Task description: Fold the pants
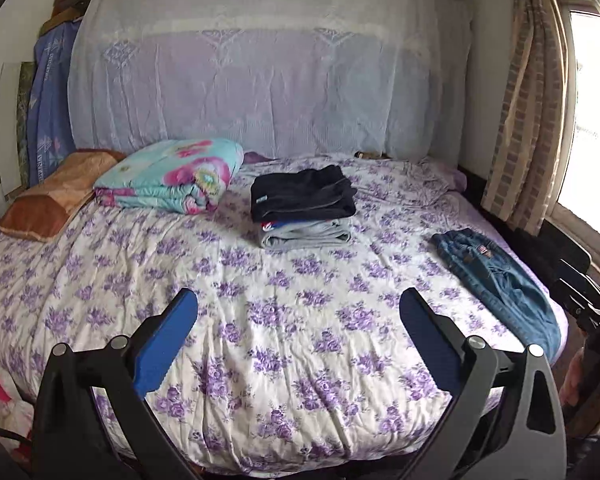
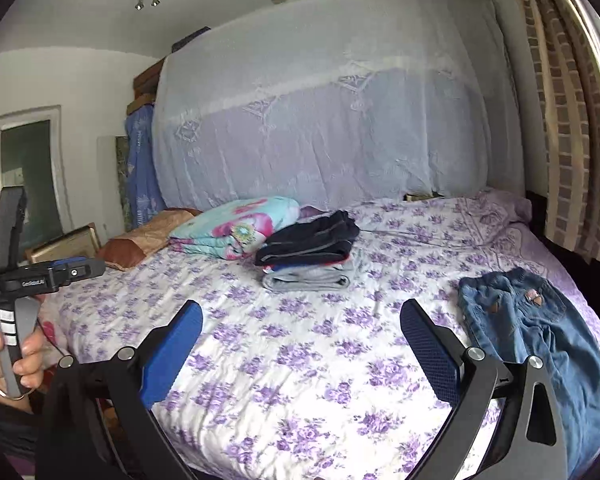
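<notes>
Blue jeans [image 1: 500, 276] lie unfolded at the right edge of the floral bed [image 1: 280, 320]; they also show in the right wrist view [image 2: 540, 336]. My left gripper [image 1: 299, 304] is open and empty above the near part of the bed, well left of the jeans. My right gripper [image 2: 301, 316] is open and empty, with the jeans just right of its right finger [image 2: 428, 344]. A stack of folded pants [image 1: 304, 208] sits at mid-bed, dark pair on top; it also shows in the right wrist view [image 2: 310, 252].
A folded floral quilt [image 1: 172, 180] and a brown pillow [image 1: 56, 200] lie at the bed's back left. A white covered headboard [image 1: 268, 80] stands behind. Curtains [image 1: 532, 120] and a window are at right. The hand holding the left gripper's handle [image 2: 12, 352] shows at left.
</notes>
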### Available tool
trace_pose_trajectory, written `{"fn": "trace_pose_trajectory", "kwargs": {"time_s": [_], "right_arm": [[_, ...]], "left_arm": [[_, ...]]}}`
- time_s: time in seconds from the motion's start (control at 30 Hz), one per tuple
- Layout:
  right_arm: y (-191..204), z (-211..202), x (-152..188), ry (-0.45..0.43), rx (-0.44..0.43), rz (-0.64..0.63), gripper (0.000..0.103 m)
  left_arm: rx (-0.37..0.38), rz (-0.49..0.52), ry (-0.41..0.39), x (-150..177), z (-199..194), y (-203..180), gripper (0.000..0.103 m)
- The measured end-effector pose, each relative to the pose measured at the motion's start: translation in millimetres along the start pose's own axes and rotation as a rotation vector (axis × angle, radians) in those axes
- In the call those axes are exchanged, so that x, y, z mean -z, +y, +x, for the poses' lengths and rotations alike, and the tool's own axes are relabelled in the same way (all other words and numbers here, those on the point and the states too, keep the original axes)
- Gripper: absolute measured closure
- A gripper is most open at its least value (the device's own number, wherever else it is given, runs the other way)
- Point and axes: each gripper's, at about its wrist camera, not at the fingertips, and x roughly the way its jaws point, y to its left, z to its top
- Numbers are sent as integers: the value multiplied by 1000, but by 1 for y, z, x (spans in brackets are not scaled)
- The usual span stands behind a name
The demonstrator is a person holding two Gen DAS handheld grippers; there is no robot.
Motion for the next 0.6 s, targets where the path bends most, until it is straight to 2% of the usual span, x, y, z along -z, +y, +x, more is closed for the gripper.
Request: {"fn": "trace_pose_trajectory", "kwargs": {"time_s": [0.07, 0.13, 0.27, 0.4, 0.53, 0.6], "right_arm": [[13, 25, 20, 36, 67, -35, 3], [19, 49, 35, 89, 91, -62, 3], [18, 66, 50, 89, 169, -53, 4], [3, 80, 55, 136, 161, 25, 4], [-8, 87, 59, 154, 183, 63, 4], [-10, 90, 60, 163, 183, 70, 4]], "left_arm": [[-74, -33, 9, 23, 29, 5, 5], [-129, -35, 39, 36, 52, 9, 5], [-253, 10, 57, 50, 75, 13, 5], [-268, 16, 78, 52, 82, 17, 5], [-327, 61, 86, 56, 88, 14, 5], [-310, 76, 108, 58, 93, 13, 5]]}}
